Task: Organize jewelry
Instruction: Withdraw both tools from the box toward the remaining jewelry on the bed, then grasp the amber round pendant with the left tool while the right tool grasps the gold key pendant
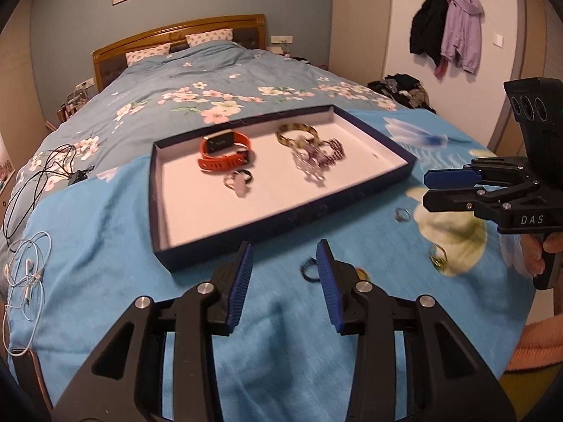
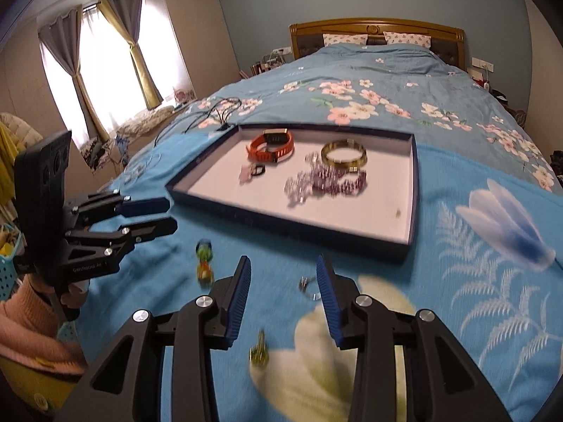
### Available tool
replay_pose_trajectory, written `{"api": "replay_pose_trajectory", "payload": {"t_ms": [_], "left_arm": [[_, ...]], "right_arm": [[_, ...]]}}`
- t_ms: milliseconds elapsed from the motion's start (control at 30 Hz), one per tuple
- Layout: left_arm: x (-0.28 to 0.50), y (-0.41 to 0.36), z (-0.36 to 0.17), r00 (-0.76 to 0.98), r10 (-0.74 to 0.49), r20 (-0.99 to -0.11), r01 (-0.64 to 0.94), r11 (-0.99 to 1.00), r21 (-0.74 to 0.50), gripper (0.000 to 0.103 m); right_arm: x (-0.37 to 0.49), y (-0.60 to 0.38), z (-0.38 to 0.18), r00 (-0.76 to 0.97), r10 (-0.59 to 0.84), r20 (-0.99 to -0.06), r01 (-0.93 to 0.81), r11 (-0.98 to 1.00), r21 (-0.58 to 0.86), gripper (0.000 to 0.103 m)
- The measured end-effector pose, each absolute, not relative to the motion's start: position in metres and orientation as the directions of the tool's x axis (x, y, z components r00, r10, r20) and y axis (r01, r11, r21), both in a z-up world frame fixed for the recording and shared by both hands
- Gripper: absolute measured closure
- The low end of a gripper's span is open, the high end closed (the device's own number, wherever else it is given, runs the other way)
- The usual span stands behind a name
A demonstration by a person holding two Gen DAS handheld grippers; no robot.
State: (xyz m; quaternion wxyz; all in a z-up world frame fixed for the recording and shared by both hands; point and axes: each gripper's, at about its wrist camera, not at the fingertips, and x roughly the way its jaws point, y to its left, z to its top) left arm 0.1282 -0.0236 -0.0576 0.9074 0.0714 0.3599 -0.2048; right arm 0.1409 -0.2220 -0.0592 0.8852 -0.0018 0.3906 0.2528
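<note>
tray (image 1: 281, 211) flat on bed (image 1: 105, 246) near foot edge, serving as collection point: orange watch (image 1: 225, 153), bangle (image 1: 297, 133), beaded bracelets (image 1: 318, 160), ring (image 1: 239, 179) already inside. loose rings (image 2: 258, 351) on blanket between tray and foot edge, not yet sorted. left hand-held gripper (image 1: 285, 277): released, jaws parted, nothing between, dark hair tie (image 1: 309, 269) just beside right pad. right hand-held gripper (image 2: 283, 288): released, empty, silver ring (image 2: 308, 286) between pads, untouched.

Bright window (image 2: 105, 59) glare, fisheye-bent edges, perhaps motion-blurred foreground
</note>
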Motion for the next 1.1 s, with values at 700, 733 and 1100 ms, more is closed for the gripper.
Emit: {"api": "replay_pose_trajectory", "payload": {"t_ms": [700, 733, 1100], "left_arm": [[0.119, -0.062, -0.085, 0.511, -0.427, -0.746, 0.524, 0.843, -0.123, 0.067], [0.120, -0.063, -0.085, 0.507, -0.427, -0.749, 0.524, 0.842, -0.126, 0.067], [0.130, -0.069, -0.091, 0.485, -0.419, -0.768, 0.511, 0.848, -0.141, 0.067]], "right_arm": [[0.112, -0.227, -0.088, 0.520, 0.449, -0.726, -0.425, 0.874, 0.236, 0.066], [0.112, -0.227, -0.089, 0.519, 0.451, -0.726, -0.425, 0.873, 0.239, 0.066], [0.107, -0.222, -0.093, 0.511, 0.449, -0.733, -0.448, 0.867, 0.218, 0.066]]}}
